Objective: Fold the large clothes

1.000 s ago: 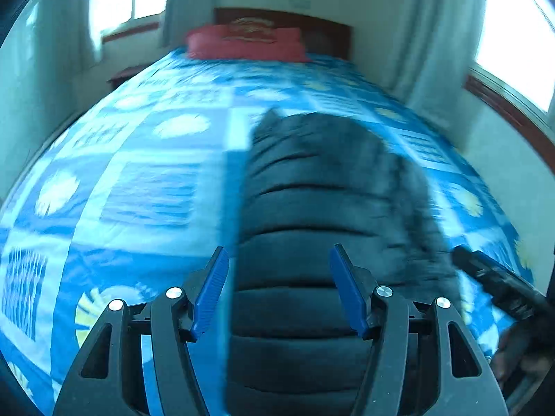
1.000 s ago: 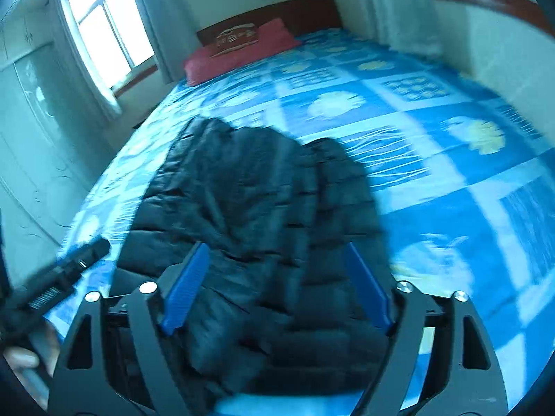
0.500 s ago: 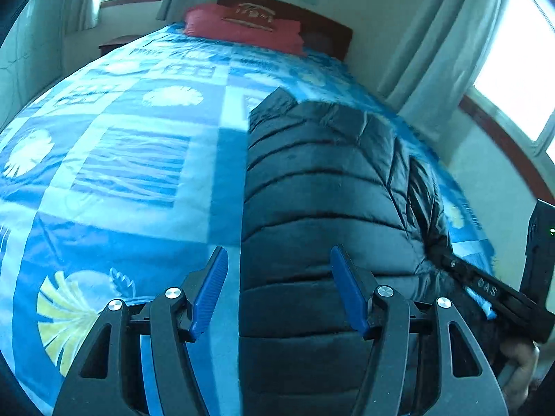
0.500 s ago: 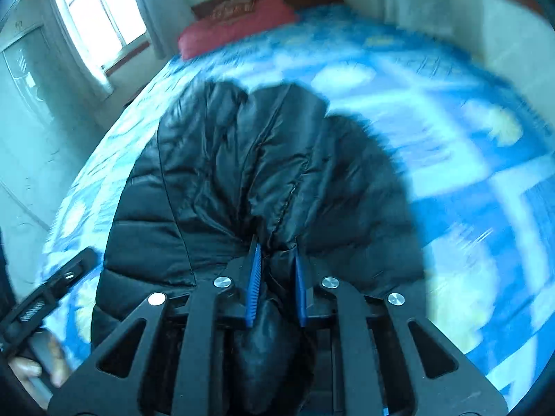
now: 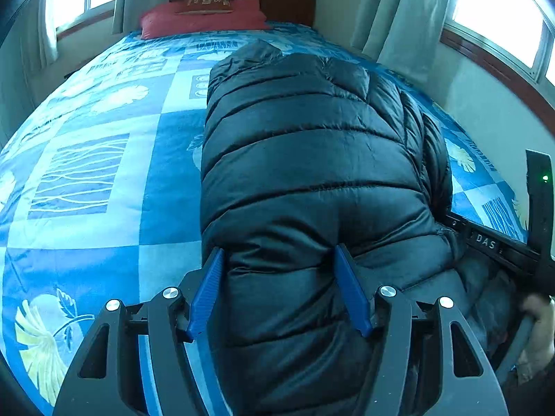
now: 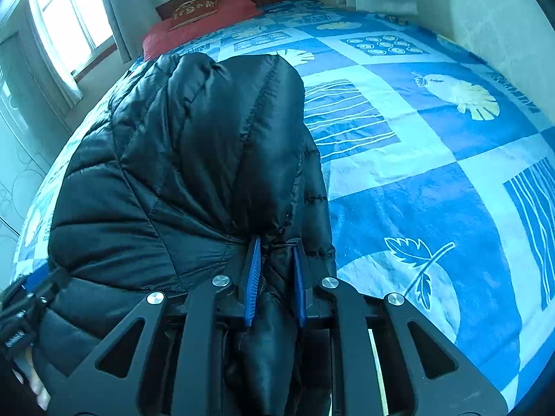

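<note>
A black quilted puffer jacket point(image 5: 305, 159) lies lengthwise on the blue patterned bedspread point(image 5: 104, 173), folded narrow. My left gripper point(image 5: 279, 260) is open, its blue pads either side of a bulge of the jacket's near end, pressed into it. In the right wrist view the same jacket point(image 6: 180, 145) fills the left half. My right gripper point(image 6: 275, 248) is shut on a bunched fold at the jacket's near right edge. The right gripper's body also shows at the right edge of the left wrist view point(image 5: 503, 246).
A red pillow point(image 5: 204, 17) lies against the dark wooden headboard point(image 5: 277, 0) at the far end. Curtained windows stand on both sides. A wall point(image 6: 492, 20) runs close along the bed's right side. Bare bedspread point(image 6: 433, 173) lies right of the jacket.
My right gripper went from open to shut on the jacket's edge fold and keeps hold. My left gripper moved forward and down onto the jacket's near end, still open.
</note>
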The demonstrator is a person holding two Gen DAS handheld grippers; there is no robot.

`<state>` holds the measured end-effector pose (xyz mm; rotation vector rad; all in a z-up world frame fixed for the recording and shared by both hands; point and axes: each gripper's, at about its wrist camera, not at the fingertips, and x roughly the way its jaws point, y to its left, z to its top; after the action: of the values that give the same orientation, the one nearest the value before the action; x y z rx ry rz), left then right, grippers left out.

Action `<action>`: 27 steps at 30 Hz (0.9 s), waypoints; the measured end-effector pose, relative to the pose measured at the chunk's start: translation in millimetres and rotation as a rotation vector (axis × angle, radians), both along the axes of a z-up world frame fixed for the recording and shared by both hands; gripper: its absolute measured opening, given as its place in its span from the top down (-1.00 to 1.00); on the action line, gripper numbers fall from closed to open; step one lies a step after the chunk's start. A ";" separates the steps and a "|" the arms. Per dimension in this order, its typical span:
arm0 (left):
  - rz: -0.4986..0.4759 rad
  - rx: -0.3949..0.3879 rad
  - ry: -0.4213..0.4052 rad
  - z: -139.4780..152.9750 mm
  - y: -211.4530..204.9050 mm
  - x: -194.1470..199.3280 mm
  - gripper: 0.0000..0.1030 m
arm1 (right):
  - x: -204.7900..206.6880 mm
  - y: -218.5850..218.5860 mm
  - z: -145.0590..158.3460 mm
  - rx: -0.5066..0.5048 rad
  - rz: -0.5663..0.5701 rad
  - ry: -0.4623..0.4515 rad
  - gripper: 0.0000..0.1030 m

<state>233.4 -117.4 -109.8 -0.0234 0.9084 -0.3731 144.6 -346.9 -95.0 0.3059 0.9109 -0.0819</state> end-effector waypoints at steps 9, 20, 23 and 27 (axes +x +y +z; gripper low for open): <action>0.051 -0.102 0.022 16.7 28.9 -16.8 -0.22 | -33.3 2.2 53.1 -0.106 -0.032 -0.046 0.17; 0.051 -0.161 0.019 19.1 45.8 -42.7 -0.22 | -65.3 54.1 62.0 -0.071 0.146 -0.049 0.47; 0.040 -0.155 0.071 5.3 37.1 -39.3 -0.22 | -58.2 44.7 36.1 -0.034 0.128 0.018 0.45; 0.019 -0.042 0.068 -9.4 16.1 -33.1 -0.22 | -55.8 43.0 3.1 -0.018 0.114 0.029 0.43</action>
<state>200.3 -101.3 -119.2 -0.0835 0.9665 -0.3750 88.8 -304.0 -91.9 0.2362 0.9544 0.0109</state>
